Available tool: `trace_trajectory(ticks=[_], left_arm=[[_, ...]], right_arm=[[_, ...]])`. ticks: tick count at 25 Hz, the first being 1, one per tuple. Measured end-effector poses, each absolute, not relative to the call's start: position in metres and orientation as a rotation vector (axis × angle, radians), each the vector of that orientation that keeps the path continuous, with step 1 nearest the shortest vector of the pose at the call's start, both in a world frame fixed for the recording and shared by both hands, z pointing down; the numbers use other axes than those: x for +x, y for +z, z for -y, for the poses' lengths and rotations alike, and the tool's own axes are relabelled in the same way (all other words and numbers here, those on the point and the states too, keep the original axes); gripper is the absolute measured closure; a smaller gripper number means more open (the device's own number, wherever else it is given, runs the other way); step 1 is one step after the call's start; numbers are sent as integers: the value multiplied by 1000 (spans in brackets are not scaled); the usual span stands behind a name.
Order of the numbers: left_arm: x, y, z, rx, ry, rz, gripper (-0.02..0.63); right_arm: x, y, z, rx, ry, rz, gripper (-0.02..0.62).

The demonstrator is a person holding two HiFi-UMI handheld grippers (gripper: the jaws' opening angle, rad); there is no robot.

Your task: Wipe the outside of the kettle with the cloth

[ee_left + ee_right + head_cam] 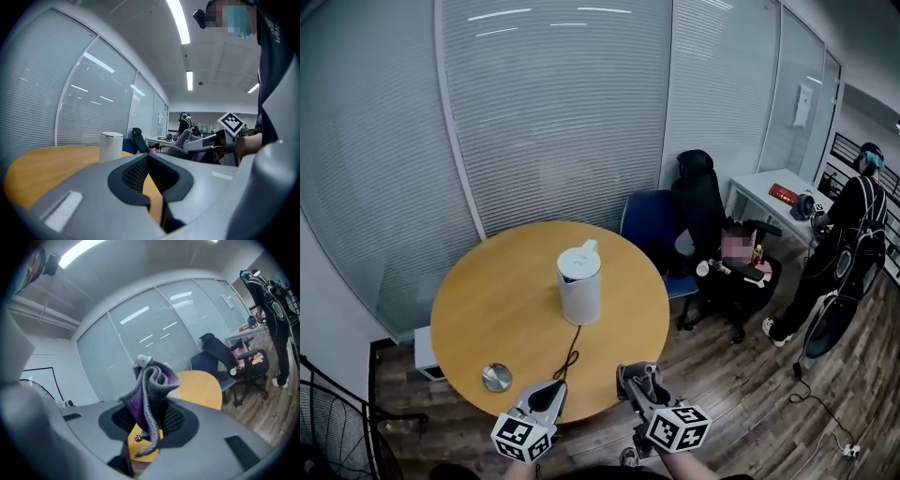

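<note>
My right gripper (638, 373) clamps the folded purple-grey knitted cloth (151, 397). My left gripper (551, 392) is clenched, empty. The white cylindrical plastic kettle (579, 286) stands upright on the round wooden table (478, 300), ahead of both.

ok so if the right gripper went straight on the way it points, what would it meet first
Probably the kettle: it shows dead ahead, behind the cloth clamped in the right gripper, with table in between. Depth is unclear, so it's a guess.

The kettle (579, 286) stands on the table (487, 291), disc (497, 377) nearer.
</note>
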State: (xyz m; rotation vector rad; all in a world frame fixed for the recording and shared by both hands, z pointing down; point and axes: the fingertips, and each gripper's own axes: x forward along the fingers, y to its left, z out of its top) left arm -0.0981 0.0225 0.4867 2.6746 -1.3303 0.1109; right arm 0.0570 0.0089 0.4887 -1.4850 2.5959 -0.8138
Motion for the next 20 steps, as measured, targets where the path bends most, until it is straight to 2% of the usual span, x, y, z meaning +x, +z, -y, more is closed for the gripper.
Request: trace_trajectory(ticks=[10,20], left_arm=[[-78,491,16,2529,101,1578,595],[-81,498,60,2511,93,1582,594]], right_arm=[[79,495,50,-1286,-845,-2728,482],[80,506,91,-1285,-879,-2715,482]])
